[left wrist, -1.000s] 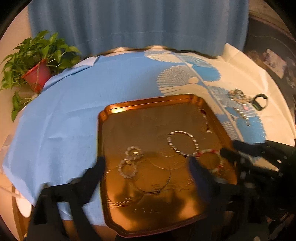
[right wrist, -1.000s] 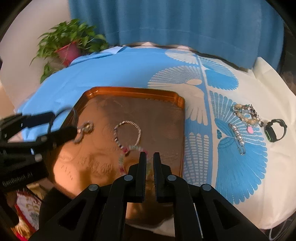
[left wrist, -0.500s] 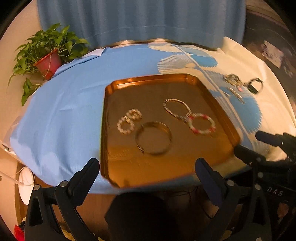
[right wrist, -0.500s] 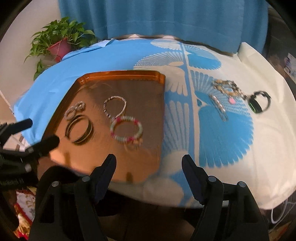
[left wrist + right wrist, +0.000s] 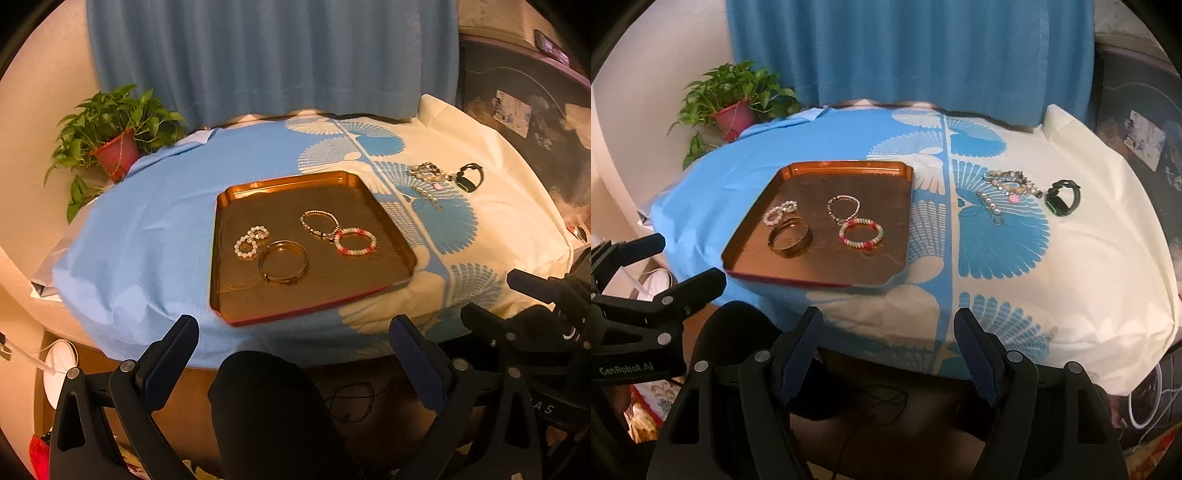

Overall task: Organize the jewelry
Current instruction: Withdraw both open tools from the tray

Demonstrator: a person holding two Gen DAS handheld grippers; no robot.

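Over at two o'clock on the cloth (image 5: pixel 1071 258), well apart from the tray (image 5: pixel 753 236), we've got what's left to sort — a tangle of beaded bracelets (image 5: pixel 1008 184) and a dark watch (image 5: pixel 1063 197) just beside it. We'd judge those beads light, floppy and slippery; pinch a strand where it lies free of the tangle or the lot may drag along. The watch looks stiffer — take it across the strap.

Our left gripper (image 5: pixel 291 354) and right gripper (image 5: pixel 888 350) both hang off the table's six o'clock edge, jaws spread wide, nothing in either.

Four pieces lie in the tray already: a gold bangle (image 5: pixel 790 236), a pink-and-green beaded bracelet (image 5: pixel 861 232), a silvery bead bracelet (image 5: pixel 843 208), a small pearl loop (image 5: pixel 780 212). Nothing blocks our reach; the potted plant (image 5: pixel 733 99) sits far off at eleven o'clock.
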